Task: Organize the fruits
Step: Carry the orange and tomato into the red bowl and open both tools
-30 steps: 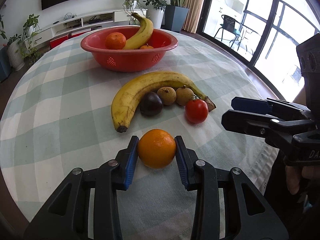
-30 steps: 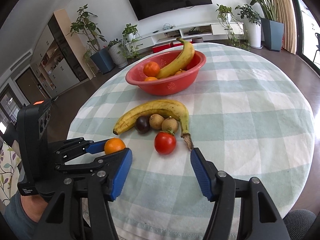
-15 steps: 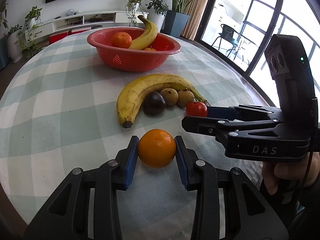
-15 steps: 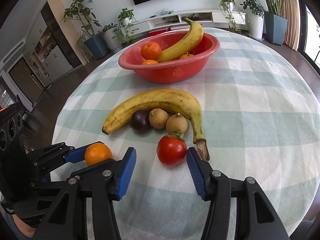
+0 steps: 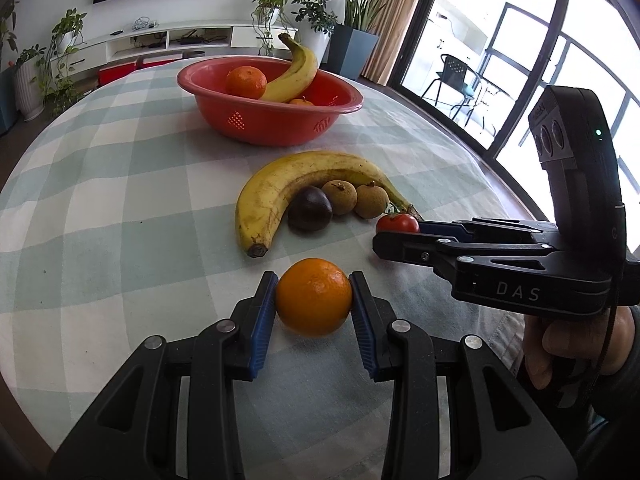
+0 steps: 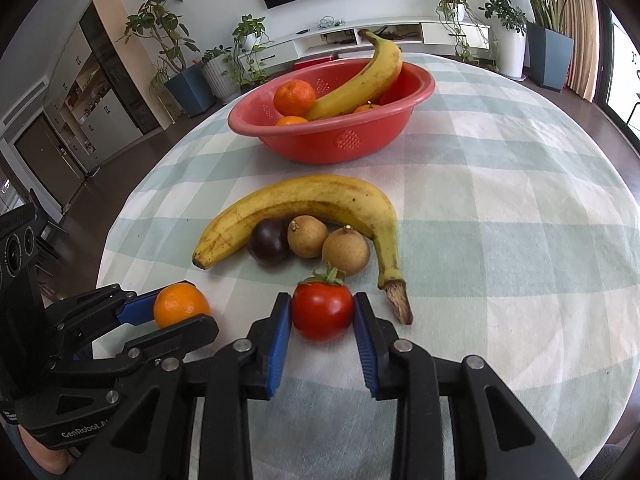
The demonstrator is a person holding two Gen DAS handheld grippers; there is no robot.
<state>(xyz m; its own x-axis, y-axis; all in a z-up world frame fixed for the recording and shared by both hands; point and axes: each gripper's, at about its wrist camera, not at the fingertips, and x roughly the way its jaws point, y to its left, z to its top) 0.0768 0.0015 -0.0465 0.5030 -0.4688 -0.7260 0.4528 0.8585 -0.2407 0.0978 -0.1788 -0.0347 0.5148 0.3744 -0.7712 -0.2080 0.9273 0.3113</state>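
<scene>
Two claws clamped: left claw (image 5: pixel 313 298) on dimpled round orange (image 5: pixel 314 297), right claw (image 6: pixel 322 312) on glossy tomato (image 6: pixel 322 311)

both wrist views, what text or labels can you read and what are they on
"DAS": on the side of the right tool, seen in the left wrist view.
"GenRobot.AI": on the body of the left tool, seen in the right wrist view; the last letters are hard to make out.
Small print on the upright camera housing: too blurred to read.
Nothing readable on the fruit or the red basket.
</scene>
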